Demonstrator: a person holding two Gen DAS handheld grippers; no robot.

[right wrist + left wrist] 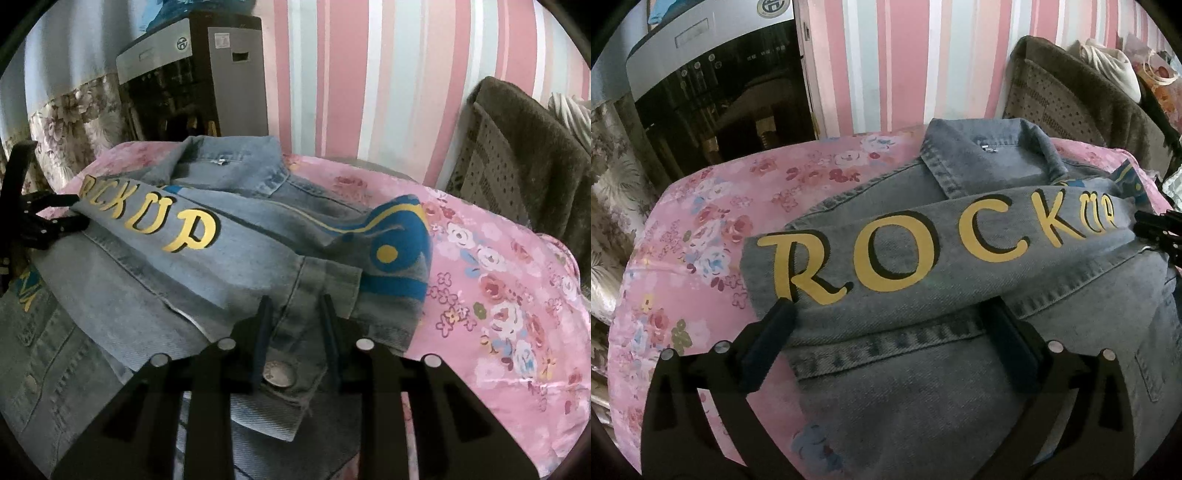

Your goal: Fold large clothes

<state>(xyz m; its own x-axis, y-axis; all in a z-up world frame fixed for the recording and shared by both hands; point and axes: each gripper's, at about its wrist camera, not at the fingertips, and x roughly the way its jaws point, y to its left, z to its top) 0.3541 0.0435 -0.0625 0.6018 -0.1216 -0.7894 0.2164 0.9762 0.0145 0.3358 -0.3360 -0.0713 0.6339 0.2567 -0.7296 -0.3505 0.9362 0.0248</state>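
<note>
Two views, one denim jacket (960, 350) lying on a bed with a pink floral cover (701, 229), against a striped wall (905, 55).

Left wrist view: left gripper (890, 317) fingers stand wide apart over the jacket's lower edge, clamping nothing. A sleeve lettered in yellow (886, 254) lies folded across the body, collar (990, 155) beyond. Right gripper (1156, 229) shows at the right edge.

Right wrist view: right gripper (295, 321) fingers sit a little apart, straddling the sleeve cuff (295, 350) near its metal button (279, 373); whether the pads press the cloth I cannot tell. Blue-and-yellow print (399, 236) lies just beyond.
</note>
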